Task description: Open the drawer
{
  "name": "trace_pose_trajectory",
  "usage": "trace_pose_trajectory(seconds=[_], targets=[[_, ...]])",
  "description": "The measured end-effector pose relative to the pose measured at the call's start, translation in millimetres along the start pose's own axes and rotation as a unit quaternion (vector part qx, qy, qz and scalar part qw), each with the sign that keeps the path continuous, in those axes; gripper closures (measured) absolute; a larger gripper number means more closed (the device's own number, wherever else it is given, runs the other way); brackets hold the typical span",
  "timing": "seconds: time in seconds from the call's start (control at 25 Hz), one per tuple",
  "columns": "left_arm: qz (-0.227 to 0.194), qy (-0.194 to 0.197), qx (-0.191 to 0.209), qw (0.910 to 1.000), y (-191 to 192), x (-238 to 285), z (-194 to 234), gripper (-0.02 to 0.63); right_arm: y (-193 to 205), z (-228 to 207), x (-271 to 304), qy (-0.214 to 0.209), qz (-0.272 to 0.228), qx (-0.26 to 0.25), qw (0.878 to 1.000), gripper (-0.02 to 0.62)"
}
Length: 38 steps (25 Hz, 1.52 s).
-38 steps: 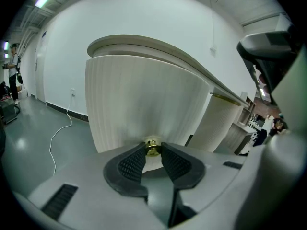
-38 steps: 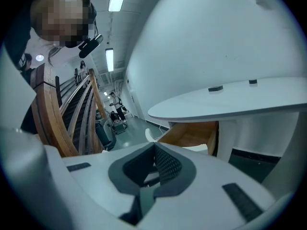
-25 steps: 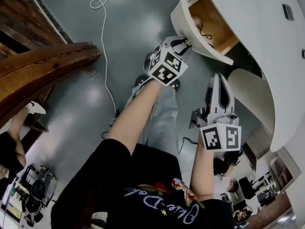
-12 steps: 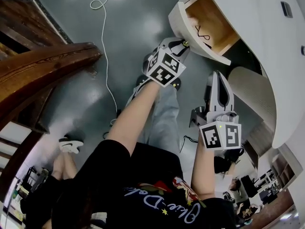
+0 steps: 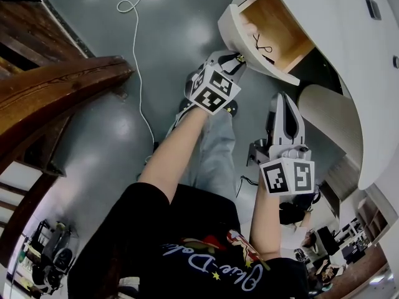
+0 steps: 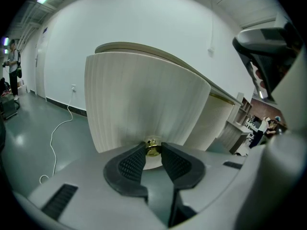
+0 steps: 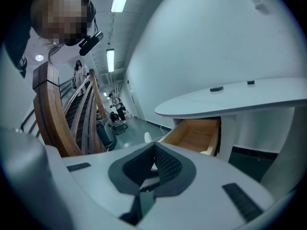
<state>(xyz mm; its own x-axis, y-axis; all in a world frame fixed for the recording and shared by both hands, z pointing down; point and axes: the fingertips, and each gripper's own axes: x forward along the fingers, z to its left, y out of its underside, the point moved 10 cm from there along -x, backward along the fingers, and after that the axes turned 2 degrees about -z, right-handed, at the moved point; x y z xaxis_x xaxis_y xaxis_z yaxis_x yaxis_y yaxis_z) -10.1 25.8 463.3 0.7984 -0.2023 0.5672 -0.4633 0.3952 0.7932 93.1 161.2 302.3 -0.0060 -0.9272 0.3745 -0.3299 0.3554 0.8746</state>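
The white ribbed drawer stands pulled out of the curved white desk, and its bare wooden inside holds a small black wire. My left gripper is at the drawer front. In the left gripper view its pads are closed on the small brass knob of the ribbed front. My right gripper hangs lower and nearer, apart from the desk, its jaws shut on nothing. The right gripper view shows the open drawer ahead under the desk top.
A white cable snakes over the grey floor. A wooden stair rail runs along the left. Another ribbed cabinet front sits below the drawer. The person's legs and shoes are beneath the grippers. People stand far off in the hall.
My left gripper has drawn back a little with the knob, and the drawer has slid slightly further out. The right gripper has stayed put.
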Motion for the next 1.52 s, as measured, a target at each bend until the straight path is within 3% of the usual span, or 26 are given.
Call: trace_pose_trajectory(seconds=[1.52], targets=[[0.012,0.013,-0.004,0.9998,11.8,-16.0,-0.3,0.506,1.2,11.1,-8.0,0.014,0.0,0.0,1.0,0.595]])
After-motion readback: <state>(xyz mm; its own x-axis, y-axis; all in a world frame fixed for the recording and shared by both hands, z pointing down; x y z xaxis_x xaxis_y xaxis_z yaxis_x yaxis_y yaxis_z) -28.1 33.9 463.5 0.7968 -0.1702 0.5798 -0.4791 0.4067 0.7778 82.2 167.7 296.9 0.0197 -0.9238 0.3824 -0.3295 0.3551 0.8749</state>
